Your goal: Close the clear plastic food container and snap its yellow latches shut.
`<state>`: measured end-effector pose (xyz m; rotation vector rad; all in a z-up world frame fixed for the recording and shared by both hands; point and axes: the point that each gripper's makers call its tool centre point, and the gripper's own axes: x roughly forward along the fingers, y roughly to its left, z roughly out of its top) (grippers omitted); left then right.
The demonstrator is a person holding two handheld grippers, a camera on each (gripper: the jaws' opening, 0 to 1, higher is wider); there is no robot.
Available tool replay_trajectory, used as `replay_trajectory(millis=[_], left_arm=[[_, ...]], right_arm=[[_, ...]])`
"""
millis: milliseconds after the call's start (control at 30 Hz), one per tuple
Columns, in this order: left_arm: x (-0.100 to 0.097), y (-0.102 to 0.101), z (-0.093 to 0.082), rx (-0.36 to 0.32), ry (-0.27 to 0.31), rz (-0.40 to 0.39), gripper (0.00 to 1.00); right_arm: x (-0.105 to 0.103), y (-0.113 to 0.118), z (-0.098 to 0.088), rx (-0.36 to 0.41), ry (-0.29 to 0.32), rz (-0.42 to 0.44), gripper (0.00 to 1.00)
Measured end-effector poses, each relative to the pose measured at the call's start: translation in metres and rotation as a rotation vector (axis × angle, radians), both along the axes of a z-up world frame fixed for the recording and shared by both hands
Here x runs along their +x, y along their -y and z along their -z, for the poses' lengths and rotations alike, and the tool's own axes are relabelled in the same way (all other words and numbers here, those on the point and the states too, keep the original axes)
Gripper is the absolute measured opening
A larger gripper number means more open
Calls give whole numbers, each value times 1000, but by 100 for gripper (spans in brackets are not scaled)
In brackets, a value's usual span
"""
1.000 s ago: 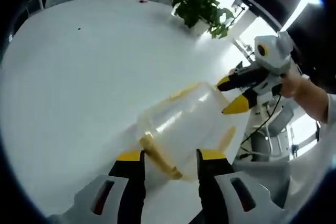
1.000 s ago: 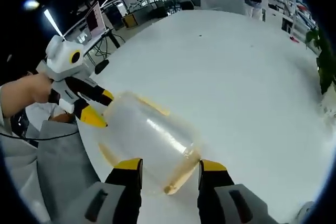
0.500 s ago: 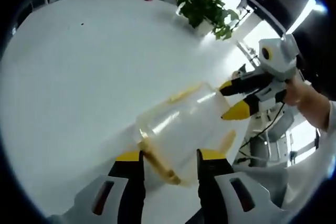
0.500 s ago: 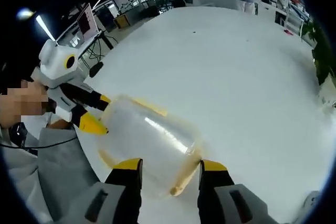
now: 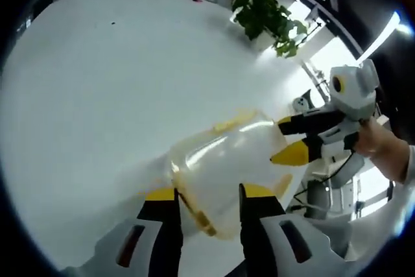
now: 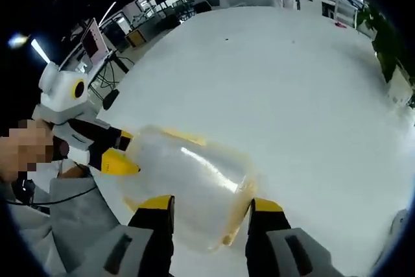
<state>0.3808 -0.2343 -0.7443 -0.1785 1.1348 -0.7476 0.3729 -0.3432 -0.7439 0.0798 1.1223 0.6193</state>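
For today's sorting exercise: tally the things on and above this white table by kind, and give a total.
Clear food container: 1
Grippers, left gripper and right gripper: 2
Potted plant: 1
Total: 4

no readable text, no labels, no brands, no numbers anywhere

clear container (image 5: 227, 160), yellow latches (image 5: 194, 205), white table (image 5: 91, 95)

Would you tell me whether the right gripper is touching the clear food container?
Touching. In the left gripper view, the right gripper's yellow jaw tips press against the end of the clear food container with no gap.
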Motion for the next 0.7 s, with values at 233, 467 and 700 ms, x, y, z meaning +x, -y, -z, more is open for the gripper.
replay_trajectory(millis=[233, 467, 700], left_arm=[[1, 1, 0, -5, -3, 7, 33], [1, 1, -1, -13, -6, 7, 34], [4, 0, -1, -32, 3, -3, 35]], right_arm=[[0, 2, -1, -2, -9, 2, 43], [-1, 6, -1, 0, -20, 2, 44], [0, 6, -1, 30, -8, -12, 46]])
